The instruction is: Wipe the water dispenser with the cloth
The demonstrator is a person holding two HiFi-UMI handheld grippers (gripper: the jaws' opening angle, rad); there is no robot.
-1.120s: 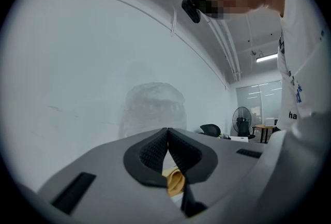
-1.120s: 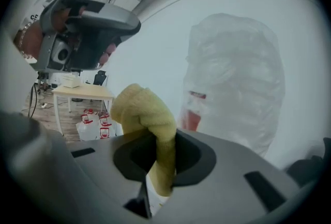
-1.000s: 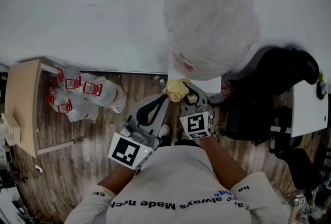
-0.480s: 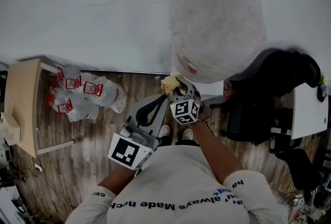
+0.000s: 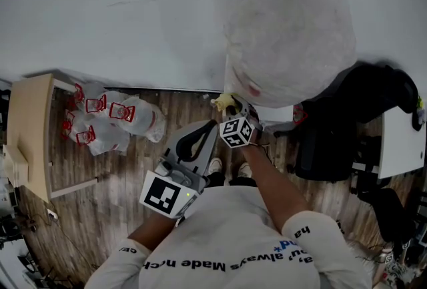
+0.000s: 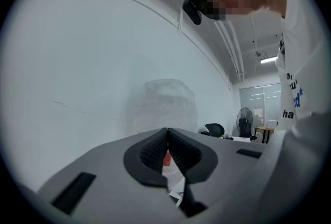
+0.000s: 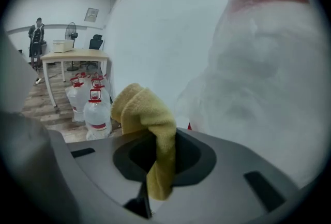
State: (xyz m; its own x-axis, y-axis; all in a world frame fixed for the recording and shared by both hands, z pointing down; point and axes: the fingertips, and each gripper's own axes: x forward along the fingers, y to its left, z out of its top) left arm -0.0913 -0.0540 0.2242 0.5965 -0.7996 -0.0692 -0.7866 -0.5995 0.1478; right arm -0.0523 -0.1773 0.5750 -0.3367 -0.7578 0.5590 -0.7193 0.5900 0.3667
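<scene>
The water dispenser [image 5: 287, 41] is the biggest thing in front of you. It stands where the wooden floor [image 5: 100, 214] meets the white wall, and cloudy plastic wraps the large bottle on top. Spare water bottles [image 5: 110, 121] sit on the floor along the same wall edge, well to the left beside a pale table [image 5: 30, 127].

Your left gripper [image 5: 212, 127] hangs low by your body with its jaws pressed together on nothing, and it plays no part for now.

Your right gripper [image 5: 230, 109] is reached forward to the foot of the wrapped bottle. Its jaws are clamped on the yellow cloth [image 5: 222, 102], and a bunched fold sticks out past the tips.

In the right gripper view the cloth [image 7: 142, 114] sits just beside the plastic surface [image 7: 269, 62], but you cannot tell from any view whether it actually touches.

This looks like the start of a wiping stroke. Next, press the protruding fold flat against the dispenser and drag it across. Keep the clamp firm so the cloth does not slip out.
</scene>
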